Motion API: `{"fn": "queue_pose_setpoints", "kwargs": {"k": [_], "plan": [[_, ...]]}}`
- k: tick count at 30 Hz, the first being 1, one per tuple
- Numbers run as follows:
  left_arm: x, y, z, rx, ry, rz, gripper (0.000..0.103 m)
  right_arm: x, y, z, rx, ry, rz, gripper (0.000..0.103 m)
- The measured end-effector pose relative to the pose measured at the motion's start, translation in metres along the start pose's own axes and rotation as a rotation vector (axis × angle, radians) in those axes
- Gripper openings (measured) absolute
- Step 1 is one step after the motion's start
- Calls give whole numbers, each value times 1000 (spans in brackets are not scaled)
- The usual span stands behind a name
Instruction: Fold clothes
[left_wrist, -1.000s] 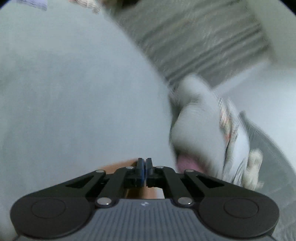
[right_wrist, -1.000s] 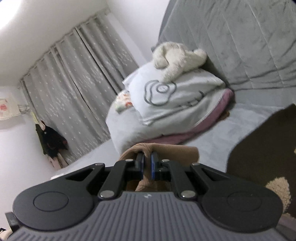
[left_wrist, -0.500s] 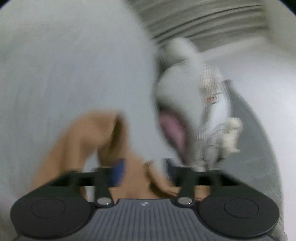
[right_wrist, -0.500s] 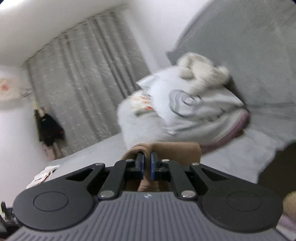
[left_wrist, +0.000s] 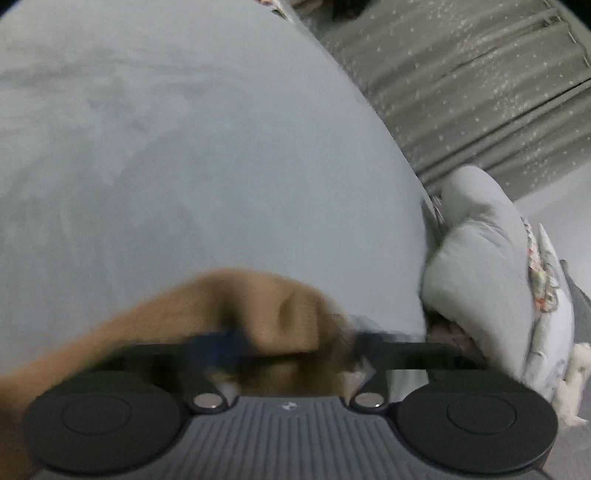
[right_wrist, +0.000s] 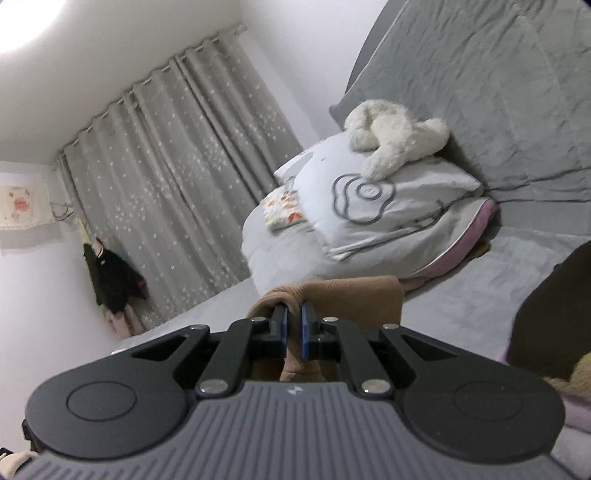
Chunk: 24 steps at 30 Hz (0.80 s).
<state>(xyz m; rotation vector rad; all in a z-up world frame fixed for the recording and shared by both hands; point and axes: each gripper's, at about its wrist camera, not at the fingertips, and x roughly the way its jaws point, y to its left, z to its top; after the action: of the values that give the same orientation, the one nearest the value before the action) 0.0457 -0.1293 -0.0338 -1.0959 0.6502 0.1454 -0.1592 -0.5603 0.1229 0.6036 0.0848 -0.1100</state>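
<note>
A tan knit garment (left_wrist: 236, 306) lies bunched on the light grey bed sheet (left_wrist: 184, 147) right in front of my left gripper (left_wrist: 291, 345). Its jaws stand apart and blurred, with a fold of the cloth between them. My right gripper (right_wrist: 293, 328) is shut on a fold of the same tan garment (right_wrist: 354, 295) and holds it up above the bed.
A rolled grey duvet (right_wrist: 280, 251), a white pillow (right_wrist: 388, 199) and a white plush toy (right_wrist: 391, 140) sit at the bed's head against the grey headboard (right_wrist: 498, 92). Grey curtains (right_wrist: 177, 166) hang behind. A dark brown garment (right_wrist: 550, 310) lies at right.
My left gripper opened from shut and let the tan garment drop onto the sheet. My right gripper stayed shut on the garment and swung slightly.
</note>
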Motion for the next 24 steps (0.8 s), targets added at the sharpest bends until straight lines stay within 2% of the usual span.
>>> {"fn": "queue_pose_setpoints", "kwargs": {"k": [2, 4, 7, 10, 13, 15, 16, 17, 21, 22, 24], "plan": [[-10, 13, 16, -48, -29, -48, 12, -2, -6, 0, 13, -5, 10, 7], [-20, 0, 39, -24, -69, -99, 12, -3, 8, 1, -9, -12, 44, 7], [-58, -14, 73, 26, -90, -211, 12, -6, 39, 4, -41, -37, 116, 7], [-154, -40, 132, 165, -206, -383, 13, -5, 63, 6, -53, -51, 175, 7], [-251, -52, 171, 266, -389, -522, 13, 4, 72, 6, -28, -45, 211, 7], [-298, -64, 190, 321, -470, -568, 13, 10, 78, 7, -12, -41, 235, 7], [-312, -63, 195, 332, -482, -577, 13, 12, 82, 7, -4, -39, 247, 7], [-344, -66, 208, 355, -506, -600, 13, 15, 85, 7, 4, -37, 259, 7], [-418, -65, 220, 459, -633, -654, 14, 27, 97, 7, 37, -29, 307, 7], [-427, -65, 220, 462, -644, -661, 14, 29, 100, 7, 45, -27, 319, 7], [-426, -62, 233, 414, -577, -646, 14, 35, 106, 7, 61, -23, 343, 7]]}}
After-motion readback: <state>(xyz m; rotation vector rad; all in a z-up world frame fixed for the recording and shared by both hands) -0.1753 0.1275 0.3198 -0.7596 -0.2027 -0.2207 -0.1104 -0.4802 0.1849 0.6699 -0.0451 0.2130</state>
